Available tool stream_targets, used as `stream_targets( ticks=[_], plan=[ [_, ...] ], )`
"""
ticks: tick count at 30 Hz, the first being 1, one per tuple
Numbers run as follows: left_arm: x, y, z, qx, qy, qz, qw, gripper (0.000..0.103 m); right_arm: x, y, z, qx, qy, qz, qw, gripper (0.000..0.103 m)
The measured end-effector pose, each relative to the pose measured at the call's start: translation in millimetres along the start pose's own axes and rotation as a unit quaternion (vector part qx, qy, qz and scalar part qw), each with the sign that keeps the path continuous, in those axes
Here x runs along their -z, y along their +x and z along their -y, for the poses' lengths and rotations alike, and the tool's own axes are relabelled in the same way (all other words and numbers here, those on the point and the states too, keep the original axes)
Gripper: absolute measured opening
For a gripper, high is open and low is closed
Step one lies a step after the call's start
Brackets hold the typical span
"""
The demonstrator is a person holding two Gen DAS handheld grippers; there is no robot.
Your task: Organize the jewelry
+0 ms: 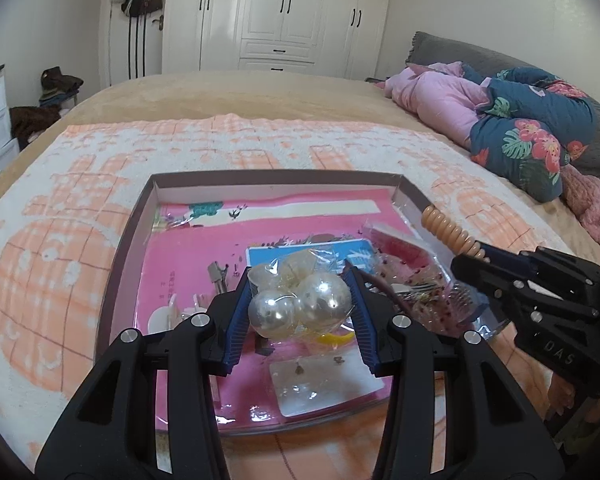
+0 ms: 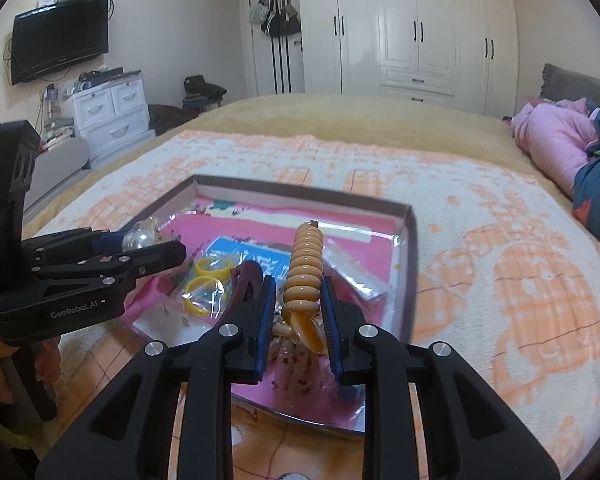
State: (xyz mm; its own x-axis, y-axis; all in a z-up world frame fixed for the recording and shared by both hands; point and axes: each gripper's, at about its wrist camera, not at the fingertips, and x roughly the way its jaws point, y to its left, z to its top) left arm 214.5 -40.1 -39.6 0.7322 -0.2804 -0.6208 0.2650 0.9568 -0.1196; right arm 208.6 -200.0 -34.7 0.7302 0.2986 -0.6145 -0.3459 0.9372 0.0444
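The bed (image 1: 260, 92), covered in a tan spread, carries a white-and-orange patterned towel (image 1: 80, 208). On the towel sits a shallow open box (image 1: 156, 184) with a pink printed liner; it holds loose clear-bagged items, among them yellow rings in a bag (image 2: 208, 280) and a white card (image 1: 324, 384).

Left gripper (image 1: 300, 300): jaws set partly apart and closed on a clear packet of large pearl-like beads (image 1: 300, 304). Both blue pads press the packet's sides. The packet sits squarely between the fingertips, two round beads side by side across the jaw gap, its crumpled top pointing away from the camera. It is held above the near half of the box; whether its underside touches the contents cannot be told.

Right gripper (image 2: 298, 308): jaws narrow and closed on the lower end of a tan spiral hair clip (image 2: 304, 264). The clip's long axis runs straight out from the fingertips, along the gripper's line, and its free end projects well beyond them toward the box's far wall. In the left wrist view the same clip angles up and left from the right gripper, over the box's right wall.

The two grippers stand near each other, both over the box, not touching.
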Motion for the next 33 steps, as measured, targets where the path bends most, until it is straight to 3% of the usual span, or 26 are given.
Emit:
stream_targets(
  ticks=[8, 18, 33],
  plan=[
    [5.2, 11.0, -7.4, -0.004, -0.005, -0.015, 0.9999, 0.036, 8.9, 15.2, -7.4, -0.01, 0.001, -0.021, 1.0, 0.022],
    [6.6, 14.0, -7.8, -0.004, -0.006, -0.022, 0.9997, 0.037, 11.9, 10.2, -6.6, -0.015, 0.012, -0.017, 1.0, 0.025],
    [15.1, -38.6, -3.6, -0.008, -0.015, 0.023, 0.9996, 0.075, 24.5, -64.8, -2.4, 0.018, 0.044, 0.068, 0.997, 0.073]
  ],
)
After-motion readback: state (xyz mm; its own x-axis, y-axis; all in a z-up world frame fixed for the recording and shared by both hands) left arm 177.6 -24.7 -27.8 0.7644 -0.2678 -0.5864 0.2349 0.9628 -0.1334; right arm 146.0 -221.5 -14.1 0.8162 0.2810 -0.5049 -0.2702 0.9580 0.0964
